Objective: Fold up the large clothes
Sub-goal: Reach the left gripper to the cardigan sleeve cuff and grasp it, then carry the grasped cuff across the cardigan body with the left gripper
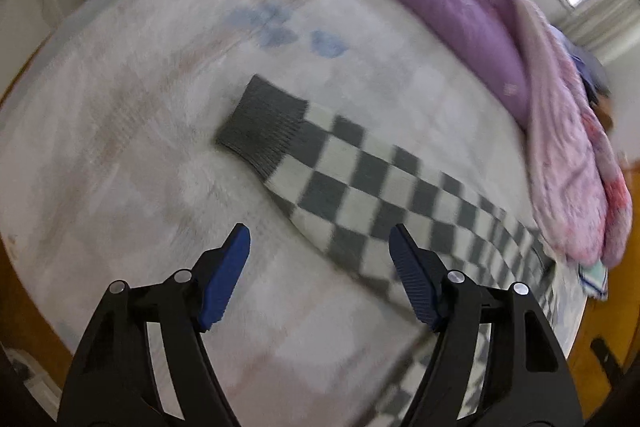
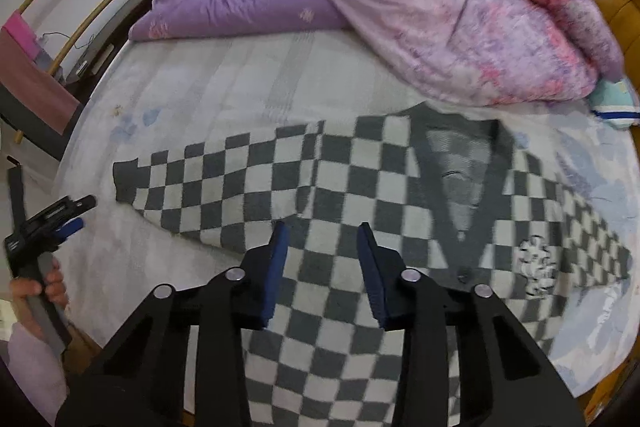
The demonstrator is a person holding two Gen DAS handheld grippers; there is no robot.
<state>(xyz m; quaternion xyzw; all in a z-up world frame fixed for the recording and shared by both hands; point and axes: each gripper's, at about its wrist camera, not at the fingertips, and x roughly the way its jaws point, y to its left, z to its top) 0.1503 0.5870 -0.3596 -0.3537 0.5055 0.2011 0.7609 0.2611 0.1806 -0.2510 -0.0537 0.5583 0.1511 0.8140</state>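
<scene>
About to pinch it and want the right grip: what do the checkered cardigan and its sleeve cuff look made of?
Checkered cardigan: seems a soft, matte knit, grey and off-white squares, lying limp on the bed. Sleeve cuff: solid grey ribbed knit, with fine parallel ridges; probably stretchy. The fibre cannot be told.

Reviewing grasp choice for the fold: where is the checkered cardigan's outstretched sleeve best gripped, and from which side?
Probably at the ribbed grey cuff, coming down from above across its width. The sleeve lies flat and straight on the bed sheet, so its free end can swing over the body.
</scene>
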